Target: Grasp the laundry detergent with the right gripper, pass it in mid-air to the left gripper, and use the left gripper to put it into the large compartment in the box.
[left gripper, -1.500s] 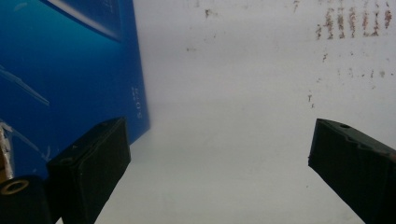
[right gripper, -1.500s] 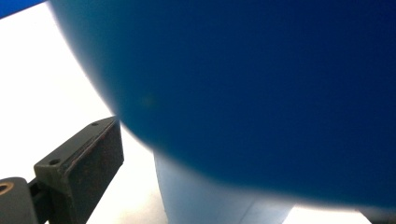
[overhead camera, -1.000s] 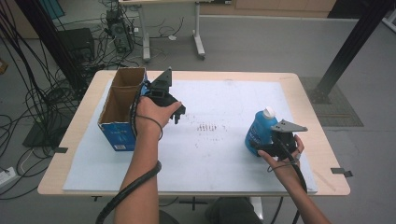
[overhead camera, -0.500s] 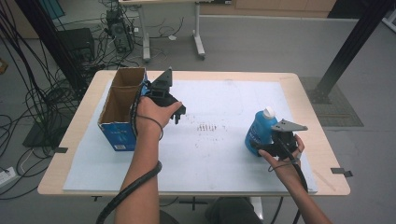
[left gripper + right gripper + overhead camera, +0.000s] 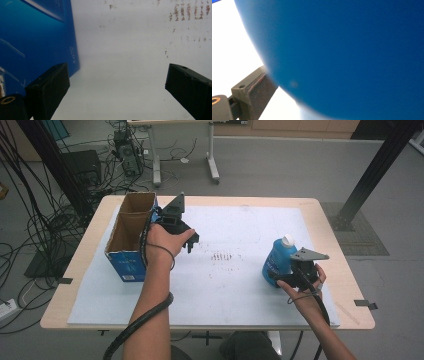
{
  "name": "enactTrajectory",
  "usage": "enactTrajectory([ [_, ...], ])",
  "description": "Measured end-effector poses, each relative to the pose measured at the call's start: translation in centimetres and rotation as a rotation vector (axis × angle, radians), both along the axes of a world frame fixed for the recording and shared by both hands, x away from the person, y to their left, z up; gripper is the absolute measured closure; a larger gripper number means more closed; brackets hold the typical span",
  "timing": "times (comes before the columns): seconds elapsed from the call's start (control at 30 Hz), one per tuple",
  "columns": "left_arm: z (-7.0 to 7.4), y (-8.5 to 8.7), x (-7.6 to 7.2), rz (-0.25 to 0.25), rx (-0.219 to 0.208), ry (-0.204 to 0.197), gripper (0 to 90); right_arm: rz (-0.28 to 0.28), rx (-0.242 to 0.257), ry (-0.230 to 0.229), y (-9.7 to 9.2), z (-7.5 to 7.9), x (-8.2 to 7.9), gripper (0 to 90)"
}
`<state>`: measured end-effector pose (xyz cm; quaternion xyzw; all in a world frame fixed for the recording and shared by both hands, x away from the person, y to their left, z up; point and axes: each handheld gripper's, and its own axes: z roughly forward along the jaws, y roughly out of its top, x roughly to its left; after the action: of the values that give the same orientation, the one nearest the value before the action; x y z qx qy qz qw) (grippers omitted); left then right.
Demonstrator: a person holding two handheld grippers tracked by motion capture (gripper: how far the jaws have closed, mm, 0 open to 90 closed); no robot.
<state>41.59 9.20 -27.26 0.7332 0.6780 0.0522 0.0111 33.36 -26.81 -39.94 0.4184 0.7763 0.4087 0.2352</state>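
Blue bottle [image 5: 276, 262] near table's [image 5: 320, 210] right edge, in right tool [image 5: 285, 279]

My left black two-jaw gripper [image 5: 189, 241] carries a grey three-cornered plate [image 5: 175, 203] on top. Its jaws are rectangular black blocks, each with a small round hole near the tip; a brass-coloured ring [image 5: 7, 100] sits beside one of them. A thick black corrugated cable [image 5: 142, 320] trails along my bare left forearm, and a thin black band [image 5: 162, 251] circles the wrist. My right black two-jaw gripper [image 5: 283, 276] bears the same grey plate [image 5: 309, 255]; its jaw face shows reddish wear.
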Motion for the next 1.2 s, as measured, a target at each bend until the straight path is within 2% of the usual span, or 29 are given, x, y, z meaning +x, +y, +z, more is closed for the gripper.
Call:
enactTrajectory([
  [1.2,0.19,0.15,-0.12,0.004,0.000,-0.004,6.0,0.012,-0.014,0.009,0.14,0.10,0.08,3.7],
])
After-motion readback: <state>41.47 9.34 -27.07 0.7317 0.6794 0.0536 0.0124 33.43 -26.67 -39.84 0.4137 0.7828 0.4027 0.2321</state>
